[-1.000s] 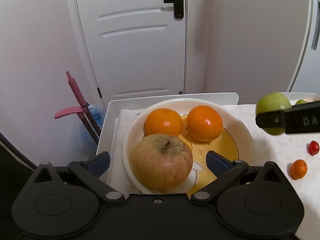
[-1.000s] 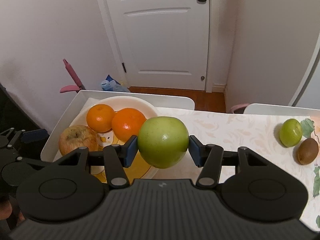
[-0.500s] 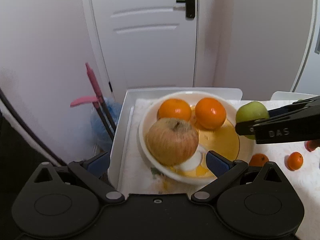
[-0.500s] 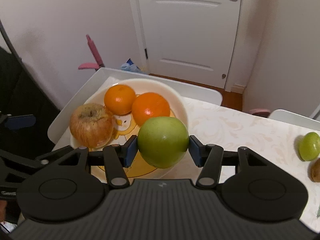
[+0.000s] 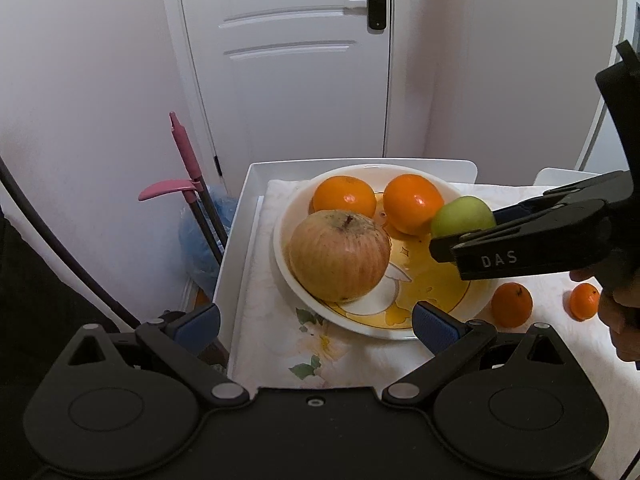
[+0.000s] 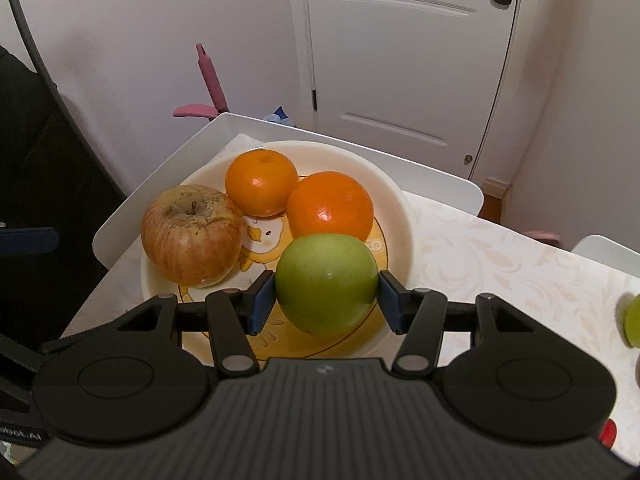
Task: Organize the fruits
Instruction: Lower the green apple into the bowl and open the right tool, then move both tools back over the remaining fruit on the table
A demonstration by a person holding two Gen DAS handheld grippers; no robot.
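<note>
My right gripper (image 6: pixel 326 298) is shut on a green apple (image 6: pixel 326 282) and holds it over the near right part of the cream bowl (image 6: pixel 400 216). The bowl holds a brownish red apple (image 6: pixel 192 234) on the left and two oranges (image 6: pixel 260 182) (image 6: pixel 330 206) at the back. In the left wrist view the green apple (image 5: pixel 462 216) and the right gripper (image 5: pixel 464 226) hang over the bowl's (image 5: pixel 282 240) right side. My left gripper (image 5: pixel 316 322) is open and empty, drawn back in front of the bowl. Two small tangerines (image 5: pixel 512 304) (image 5: pixel 584 302) lie on the table right of the bowl.
The bowl sits on a floral tablecloth (image 6: pixel 500 264) at the table's left end, by a white chair back (image 5: pixel 248 196). A green fruit (image 6: pixel 632 320) and a small red one (image 6: pixel 609 434) lie at the right edge. A pink-handled mop (image 5: pixel 184 152) leans by the door.
My right gripper has carried the green apple leftward from beside the bowl to over it and lowered it. My left gripper has pulled back from the bowl, staying open.
</note>
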